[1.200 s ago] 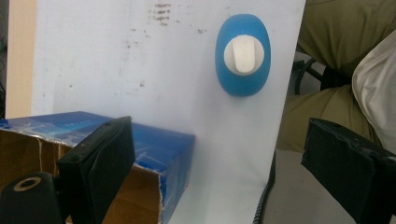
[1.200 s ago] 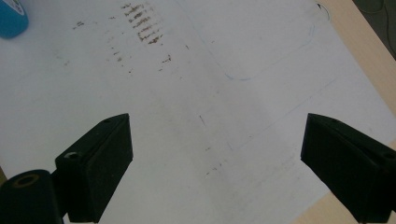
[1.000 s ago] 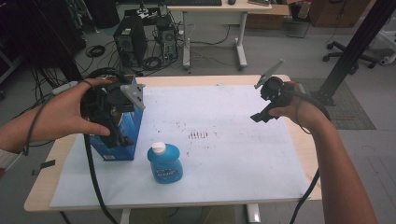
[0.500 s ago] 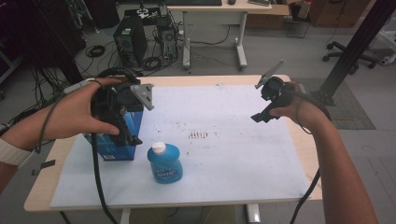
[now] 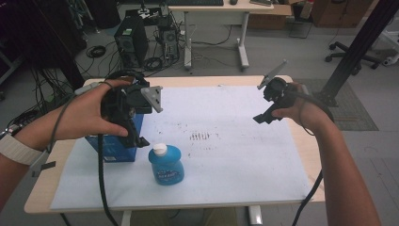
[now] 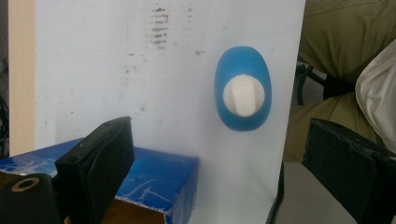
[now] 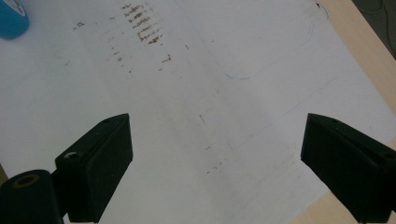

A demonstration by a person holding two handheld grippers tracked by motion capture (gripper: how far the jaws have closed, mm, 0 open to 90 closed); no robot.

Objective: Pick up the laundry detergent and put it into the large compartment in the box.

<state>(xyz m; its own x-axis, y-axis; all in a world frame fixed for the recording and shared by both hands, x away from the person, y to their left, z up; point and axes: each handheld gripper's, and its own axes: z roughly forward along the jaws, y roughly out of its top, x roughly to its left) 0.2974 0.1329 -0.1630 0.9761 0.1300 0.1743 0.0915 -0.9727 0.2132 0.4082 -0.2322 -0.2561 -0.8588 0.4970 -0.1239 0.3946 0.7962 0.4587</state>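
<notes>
Over blue box (image 5: 115,146), left tool (image 6: 224,172) open, right tool (image 7: 215,163) open, blue bottle (image 5: 165,164) label unreadable

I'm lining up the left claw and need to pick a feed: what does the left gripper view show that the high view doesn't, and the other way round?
Left gripper view alone: the blue bottle seen straight down onto its white cap, the left claw with its jaws wide apart, and the open top edge of the blue box just below them.

High view alone: the right claw held over the far right of the white sheet, both forearms, and the room behind.

Both: bottle, box, sheet, and its brown smudges.
</notes>
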